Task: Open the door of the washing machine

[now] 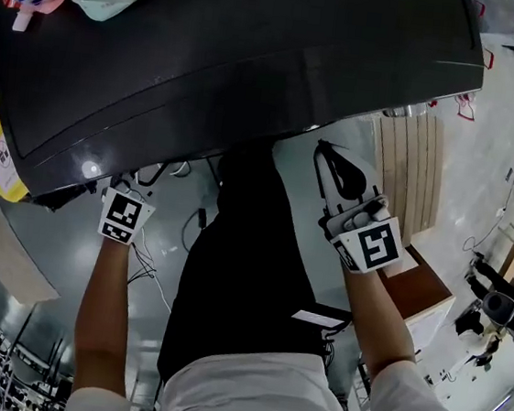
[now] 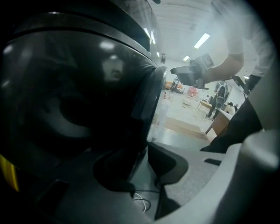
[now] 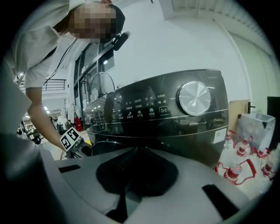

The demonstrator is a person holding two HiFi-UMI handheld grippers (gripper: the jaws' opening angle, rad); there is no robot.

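Pale, glossy floor [image 1: 481, 179] fills the right of the head view. Nearest you, your right gripper [image 3: 135, 173] sits low in its own view, its black jaws pressed together on nothing. Your left gripper [image 2: 142, 168] has its jaws a little apart, one on each side of the edge of the dark round door [image 2: 78, 100]; you can't tell whether they touch it. Beyond, the washing machine [image 3: 175, 118] spans the top of the head view, with its dial [image 3: 194, 98] at the upper right of the right gripper view.

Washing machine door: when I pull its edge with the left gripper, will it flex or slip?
The door looks thick and rigid, so it probably swings as one piece. Its glossy rim, between the left gripper's parted jaws, may well slip.
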